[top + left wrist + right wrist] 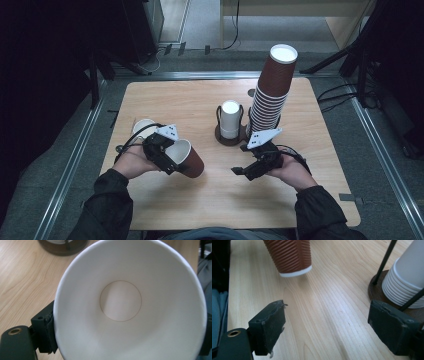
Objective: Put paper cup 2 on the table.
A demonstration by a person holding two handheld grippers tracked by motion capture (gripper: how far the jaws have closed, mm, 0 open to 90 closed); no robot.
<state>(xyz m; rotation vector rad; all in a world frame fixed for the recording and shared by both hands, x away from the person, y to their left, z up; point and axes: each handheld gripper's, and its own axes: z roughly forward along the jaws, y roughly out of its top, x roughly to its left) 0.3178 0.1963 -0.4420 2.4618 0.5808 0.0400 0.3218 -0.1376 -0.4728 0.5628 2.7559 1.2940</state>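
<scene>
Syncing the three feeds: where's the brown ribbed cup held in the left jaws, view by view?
High view: brown ribbed cup left of centre, tilted in the left gripper.
Left gripper view: you look into its white inside.
Right gripper view: its base, top left.
Shared landmark: the dark cup holder.

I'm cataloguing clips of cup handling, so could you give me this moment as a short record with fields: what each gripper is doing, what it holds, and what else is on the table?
left gripper: shut on brown ribbed paper cup, cup tipped on its side, white inside facing the gripper's camera
right gripper: open, nothing between the jaws, low over the table
tall stack of brown cups: standing at the far right, leaning
white cups: nested stack upside down in a dark wire holder
other: one more white cup behind the left hand
</scene>
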